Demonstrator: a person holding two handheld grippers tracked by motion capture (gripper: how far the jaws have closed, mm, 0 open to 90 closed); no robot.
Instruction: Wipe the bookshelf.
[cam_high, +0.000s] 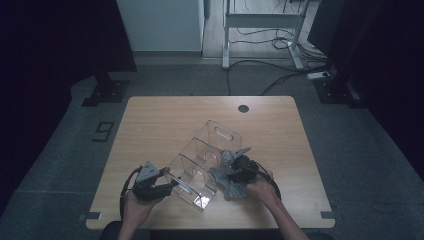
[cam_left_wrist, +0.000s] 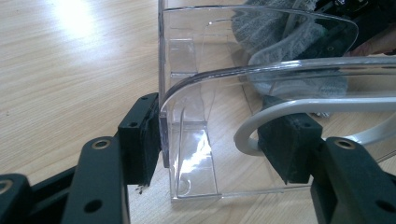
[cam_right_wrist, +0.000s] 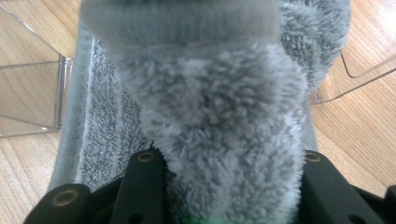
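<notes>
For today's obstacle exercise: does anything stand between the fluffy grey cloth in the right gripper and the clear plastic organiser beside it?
Nothing visible does. The fluffy grey cloth, clamped in the right gripper, lies right against the clear plastic organiser, which the left gripper steadies.

Tips of the right tongs (cam_right_wrist: 224, 186) buried in grey sock (cam_right_wrist: 210, 107)

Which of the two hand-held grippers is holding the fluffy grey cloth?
The right hand-held gripper grips the fluffy grey cloth between its jaws. The left hand-held gripper instead clamps a wall of the clear plastic organizer.
</notes>
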